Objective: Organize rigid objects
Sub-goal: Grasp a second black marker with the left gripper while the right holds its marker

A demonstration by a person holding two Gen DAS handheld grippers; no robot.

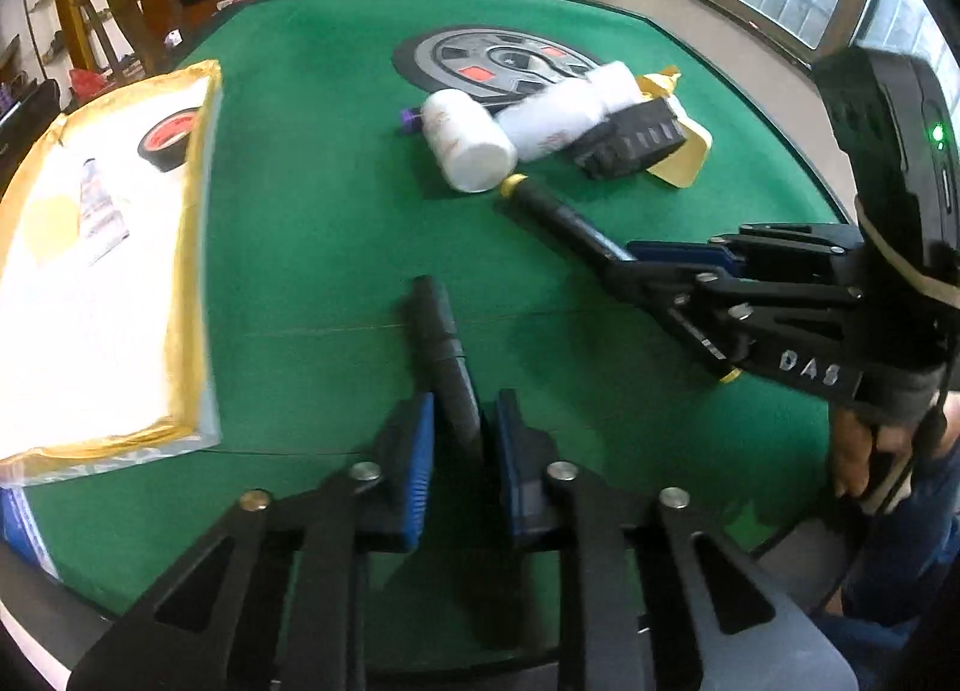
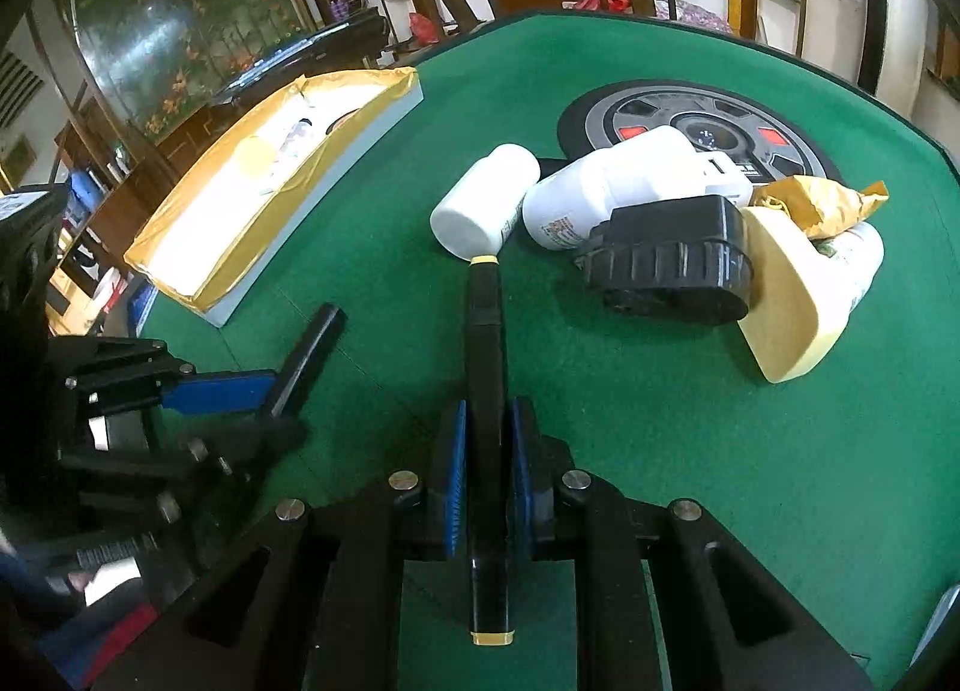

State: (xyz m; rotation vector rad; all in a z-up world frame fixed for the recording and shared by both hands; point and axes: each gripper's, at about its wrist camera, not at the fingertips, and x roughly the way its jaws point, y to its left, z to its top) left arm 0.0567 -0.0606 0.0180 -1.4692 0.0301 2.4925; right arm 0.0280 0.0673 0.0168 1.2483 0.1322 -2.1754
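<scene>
**Inspector A:** Left tool (image 1: pixel 459 445): closed, blue pads pressing either side of a plain black cylinder (image 1: pixel 441 343) that sticks out ahead of the fingers over the green worktop (image 1: pixel 330 211).

**Inspector B:** Confirmed. Right tool (image 2: pixel 487 466): likewise closed, gripping a black marker with yellow end bands (image 2: pixel 485 343) about mid-length. Its far yellow tip sits just beside the nearest white bottle (image 2: pixel 483 202); I cannot tell whether they touch.

**Inspector A:** Remaining items?

**Inspector B:** Clustered beyond the marker: a second white bottle (image 2: pixel 576 205) lying on its side, a black ribbed block (image 2: pixel 669 265) against it, a pale yellow wedge (image 2: pixel 780 295) to its right, and a crumpled yellow wrapper (image 2: pixel 822 199) behind. They partly overlap a round wheel-printed mat (image 2: pixel 792 120).

**Inspector A:** And the tray?

**Inspector B:** Gold-edged white tray (image 1: pixel 201 247) at the worktop's left side, holding a roll of black tape (image 1: pixel 168 138) and a small tube (image 1: pixel 99 199).
</scene>
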